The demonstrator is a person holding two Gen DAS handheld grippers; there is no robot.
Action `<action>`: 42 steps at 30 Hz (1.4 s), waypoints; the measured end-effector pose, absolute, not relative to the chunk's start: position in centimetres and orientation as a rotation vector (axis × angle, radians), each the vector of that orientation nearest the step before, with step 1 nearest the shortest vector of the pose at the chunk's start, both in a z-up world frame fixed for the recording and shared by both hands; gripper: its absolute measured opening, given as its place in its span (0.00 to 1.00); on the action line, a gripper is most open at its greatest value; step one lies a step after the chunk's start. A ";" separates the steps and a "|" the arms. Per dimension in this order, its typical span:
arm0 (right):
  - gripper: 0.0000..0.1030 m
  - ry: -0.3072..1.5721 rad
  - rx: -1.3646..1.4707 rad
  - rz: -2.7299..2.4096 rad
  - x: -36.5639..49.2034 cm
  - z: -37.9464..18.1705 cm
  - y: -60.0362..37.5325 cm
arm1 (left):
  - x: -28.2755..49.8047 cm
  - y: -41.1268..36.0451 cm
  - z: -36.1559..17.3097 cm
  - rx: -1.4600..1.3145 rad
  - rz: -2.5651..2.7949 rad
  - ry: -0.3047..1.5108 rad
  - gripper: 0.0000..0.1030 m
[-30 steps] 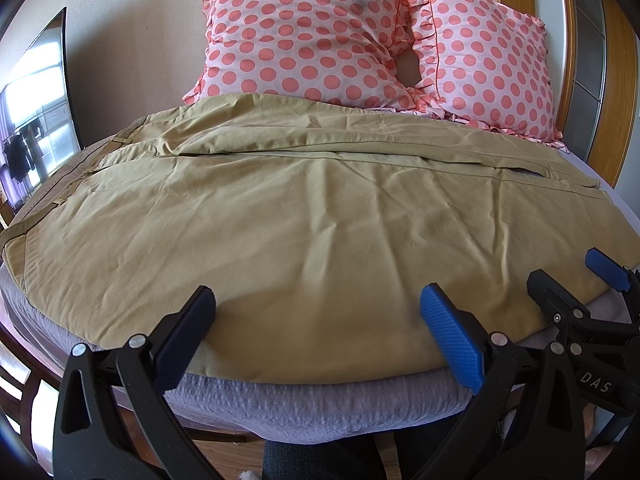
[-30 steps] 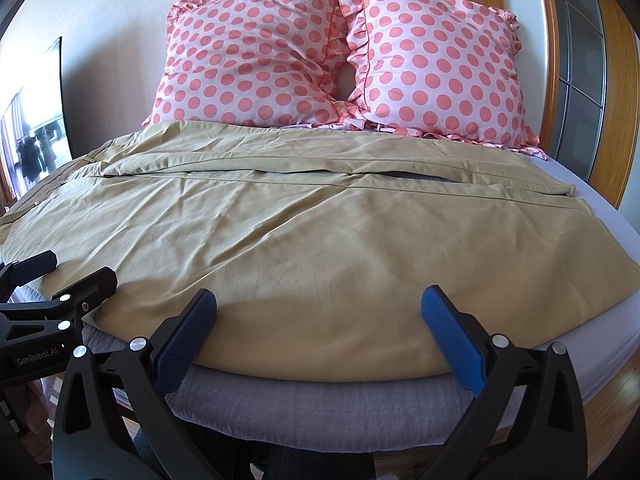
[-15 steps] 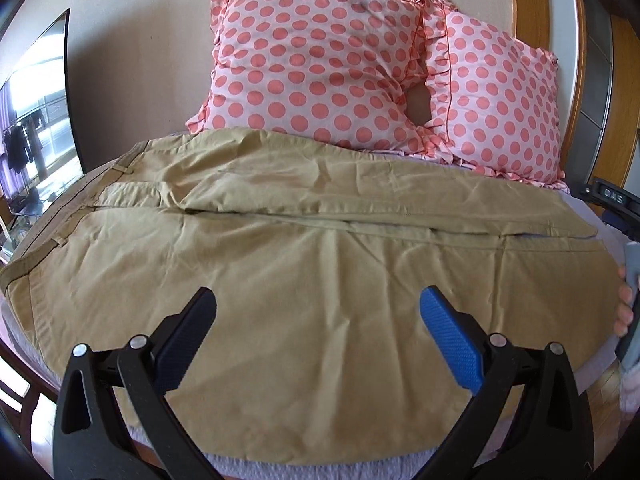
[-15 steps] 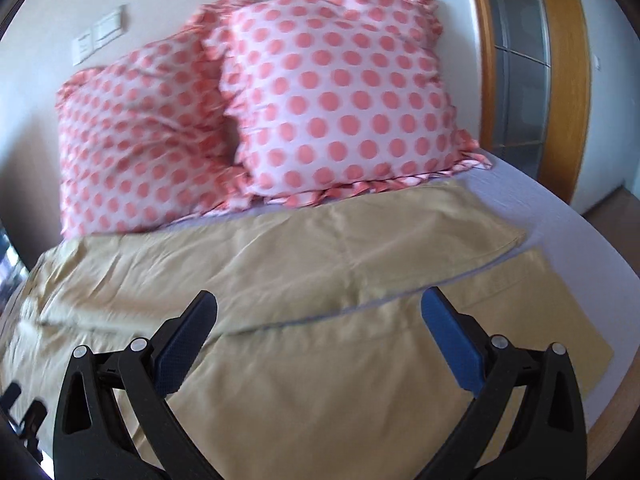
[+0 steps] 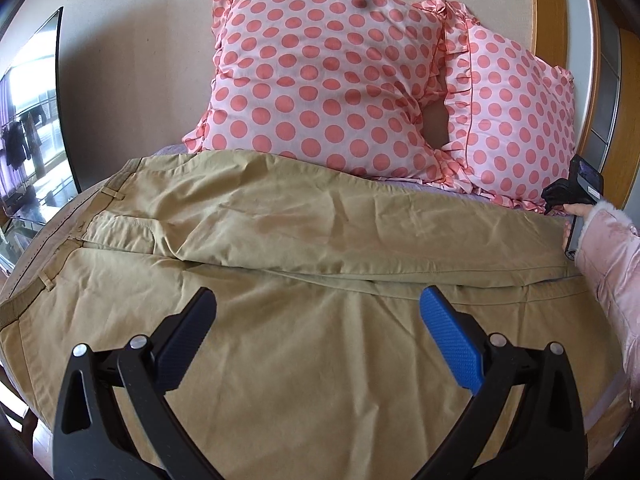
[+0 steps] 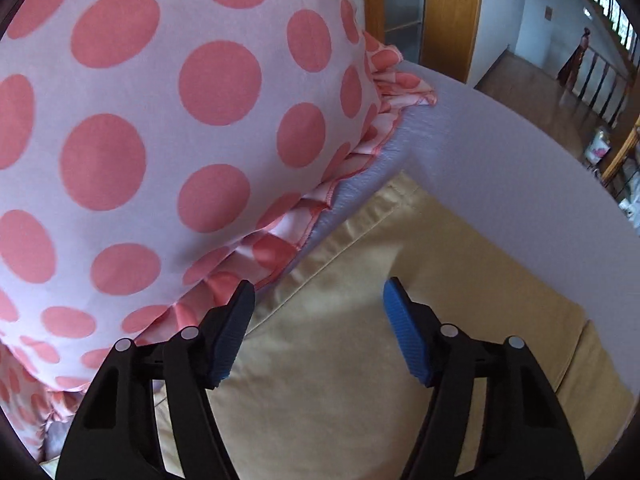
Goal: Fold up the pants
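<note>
Both tools (image 5: pixel 318 334) (image 6: pixel 318 326) over pants (image 5: pixel 304 240)

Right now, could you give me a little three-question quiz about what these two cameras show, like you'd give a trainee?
1. True or false: the right gripper has its jaws shut on the pants.
2. Multiple choice: the pants lie on A) a chair, B) the bed, C) the floor.
3. Fill in: the pillows are pink with coral ____.

Key: 1 false, the jaws stand open above the far leg's hem. 2 B. 3 dots.
</note>
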State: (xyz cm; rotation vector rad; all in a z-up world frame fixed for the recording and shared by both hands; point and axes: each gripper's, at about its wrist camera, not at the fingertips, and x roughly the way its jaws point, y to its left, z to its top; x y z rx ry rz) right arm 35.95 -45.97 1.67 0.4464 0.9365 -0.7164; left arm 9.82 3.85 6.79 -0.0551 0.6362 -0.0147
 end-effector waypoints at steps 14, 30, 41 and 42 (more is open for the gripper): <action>0.01 0.620 0.828 -0.358 18.4 3.4 -49.4 | 9.8 5.2 6.0 -0.167 -0.110 0.667 0.98; 0.59 0.679 1.027 -0.313 9.4 0.9 -48.0 | 8.8 4.6 6.7 -0.192 -0.183 0.670 0.98; 0.02 0.452 1.035 -0.221 6.9 0.3 -49.2 | 17.1 13.2 8.3 -0.480 -0.216 0.729 0.98; 0.02 0.437 1.033 -0.215 6.3 0.5 -49.2 | 18.4 14.1 8.4 -0.514 -0.211 0.731 0.98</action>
